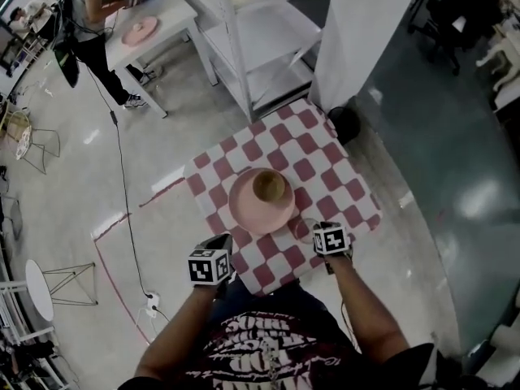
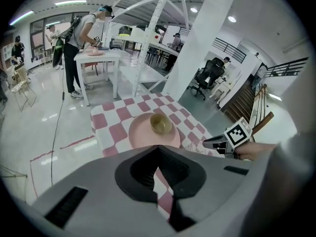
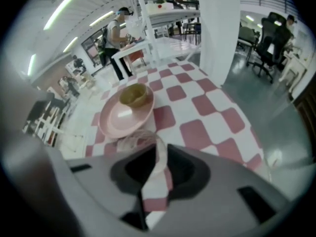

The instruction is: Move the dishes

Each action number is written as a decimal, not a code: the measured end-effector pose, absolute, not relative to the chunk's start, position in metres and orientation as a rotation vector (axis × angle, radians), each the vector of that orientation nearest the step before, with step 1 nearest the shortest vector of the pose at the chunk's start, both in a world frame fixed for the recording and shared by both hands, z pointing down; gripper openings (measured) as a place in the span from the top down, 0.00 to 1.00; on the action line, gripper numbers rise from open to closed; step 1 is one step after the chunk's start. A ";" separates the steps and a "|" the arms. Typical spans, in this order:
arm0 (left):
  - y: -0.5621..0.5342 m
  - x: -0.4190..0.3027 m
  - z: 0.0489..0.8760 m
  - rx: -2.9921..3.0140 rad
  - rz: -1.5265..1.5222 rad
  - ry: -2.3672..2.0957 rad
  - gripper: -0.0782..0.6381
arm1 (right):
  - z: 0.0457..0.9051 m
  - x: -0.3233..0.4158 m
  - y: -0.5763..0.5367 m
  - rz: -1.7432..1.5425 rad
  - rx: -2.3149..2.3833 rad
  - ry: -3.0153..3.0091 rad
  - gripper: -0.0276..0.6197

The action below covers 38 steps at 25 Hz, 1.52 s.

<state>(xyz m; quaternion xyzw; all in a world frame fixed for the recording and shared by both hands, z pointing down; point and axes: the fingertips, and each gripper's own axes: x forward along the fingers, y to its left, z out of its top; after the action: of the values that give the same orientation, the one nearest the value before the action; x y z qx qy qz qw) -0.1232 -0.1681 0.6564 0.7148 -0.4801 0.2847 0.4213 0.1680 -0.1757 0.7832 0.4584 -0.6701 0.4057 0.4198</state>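
Glass (image 3: 129,138) parked beside the pink plate (image 3: 116,120)
Right claw (image 3: 159,152) slightly apart at its rim, likely releasing; left claw (image 1: 221,244) closed, empty, lower left.

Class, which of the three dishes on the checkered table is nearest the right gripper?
The clear glass: its rim stands between the jaws of the right gripper. The pink plate and the brown bowl on it lie farther off.

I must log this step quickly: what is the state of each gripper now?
Left gripper: closed, holding nothing.
Right gripper: fingers slightly apart around the rim of the clear glass, apparently not gripping it.
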 end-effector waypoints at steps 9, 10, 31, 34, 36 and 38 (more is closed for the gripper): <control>-0.254 -0.110 0.679 1.901 0.662 -1.059 0.85 | 0.687 0.101 -0.168 1.126 1.342 -1.961 0.84; -0.261 -0.105 0.687 1.912 0.679 -1.033 0.85 | 0.678 0.091 -0.163 1.127 1.354 -1.976 0.84; -0.320 -0.046 0.828 1.754 0.888 -0.831 0.84 | 0.663 0.050 -0.076 1.389 1.580 -1.818 0.84; -0.319 -0.047 0.817 1.788 0.922 -0.817 0.85 | 0.661 0.048 -0.075 1.391 1.553 -1.822 0.84; -0.317 -0.054 0.808 1.790 0.920 -0.817 0.85 | 0.658 0.048 -0.082 1.376 1.533 -1.836 0.84; -0.318 -0.066 0.797 1.790 0.902 -0.832 0.85 | 0.652 0.047 -0.092 1.353 1.519 -1.857 0.84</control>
<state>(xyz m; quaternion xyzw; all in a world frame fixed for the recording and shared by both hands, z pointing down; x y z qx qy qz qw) -0.0664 -0.3176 0.7969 0.7294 -0.3391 0.3677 0.4667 0.0466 -0.0917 0.6517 0.5411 -0.6616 0.4820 0.1926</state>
